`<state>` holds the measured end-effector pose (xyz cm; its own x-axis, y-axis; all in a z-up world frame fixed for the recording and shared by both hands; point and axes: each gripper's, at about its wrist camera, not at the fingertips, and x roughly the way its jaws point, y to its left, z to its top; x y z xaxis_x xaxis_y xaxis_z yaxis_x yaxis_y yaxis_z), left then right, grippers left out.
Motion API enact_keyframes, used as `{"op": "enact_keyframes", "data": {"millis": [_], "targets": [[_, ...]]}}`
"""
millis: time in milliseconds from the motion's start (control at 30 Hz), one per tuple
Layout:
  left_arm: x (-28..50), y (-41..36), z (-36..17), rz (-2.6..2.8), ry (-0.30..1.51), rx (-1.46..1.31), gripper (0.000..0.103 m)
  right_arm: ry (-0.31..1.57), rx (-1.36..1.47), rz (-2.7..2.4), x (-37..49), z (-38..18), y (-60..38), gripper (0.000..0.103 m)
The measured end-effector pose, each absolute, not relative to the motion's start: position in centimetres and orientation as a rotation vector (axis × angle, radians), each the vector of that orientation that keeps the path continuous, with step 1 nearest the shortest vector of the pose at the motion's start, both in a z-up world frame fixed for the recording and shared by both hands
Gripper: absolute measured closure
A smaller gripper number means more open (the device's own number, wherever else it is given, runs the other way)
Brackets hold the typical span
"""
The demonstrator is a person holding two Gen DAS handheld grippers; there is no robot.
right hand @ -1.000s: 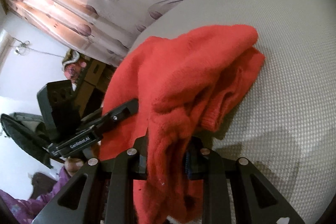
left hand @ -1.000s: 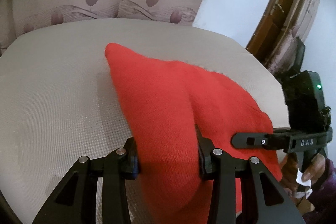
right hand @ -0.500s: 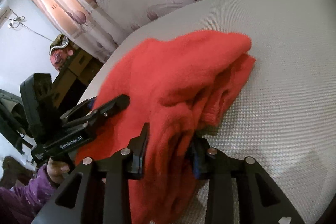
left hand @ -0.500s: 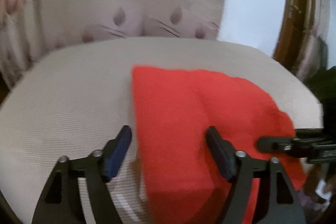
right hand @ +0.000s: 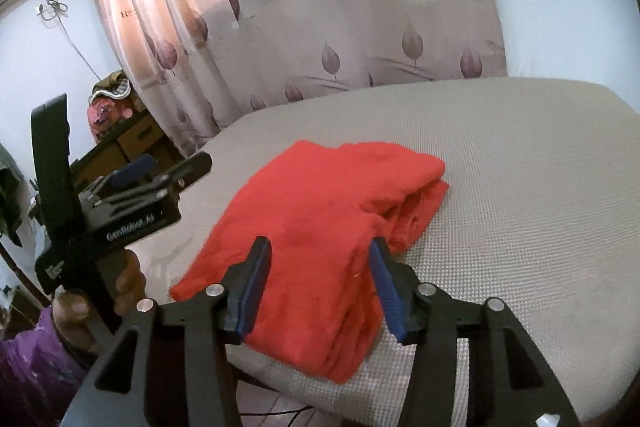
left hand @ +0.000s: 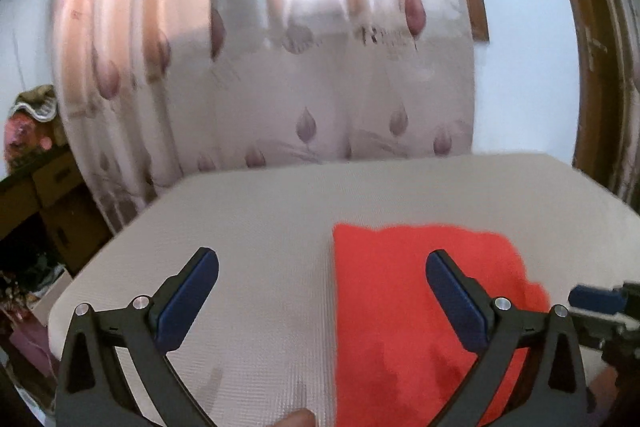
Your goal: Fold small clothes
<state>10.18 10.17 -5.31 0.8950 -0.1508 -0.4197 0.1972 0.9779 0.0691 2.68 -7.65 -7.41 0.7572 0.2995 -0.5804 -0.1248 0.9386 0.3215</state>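
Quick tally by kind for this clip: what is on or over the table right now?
Red garments, folded: 1
Grippers: 2, left gripper and right gripper, both open, jaws just been opening, off the cloth
Tables: 1
Total: 4

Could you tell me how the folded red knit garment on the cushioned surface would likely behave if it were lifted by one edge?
The red knit garment would probably sag and unfold: it lies in soft, loose layers. It looks light for its bulk, being fluffy knit. It seems unlikely to slide, since the cushioned surface is textured.
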Motion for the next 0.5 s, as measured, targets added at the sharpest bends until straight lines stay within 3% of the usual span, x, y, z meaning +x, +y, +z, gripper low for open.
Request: {"op": "enact_keyframes", "data": {"millis": [200,500], "targets": [[8.6,11.9,-2.1,-0.246,0.363,-0.032,0.000,0.634,0.287,0.241,1.6,-5.6,-7.7,0.052],[8.3,11.7,-0.7,-0.235,0.368,-0.019,0.000,0.609,0.275,0.254,0.9,-4.7,-7.2,0.048]]}}
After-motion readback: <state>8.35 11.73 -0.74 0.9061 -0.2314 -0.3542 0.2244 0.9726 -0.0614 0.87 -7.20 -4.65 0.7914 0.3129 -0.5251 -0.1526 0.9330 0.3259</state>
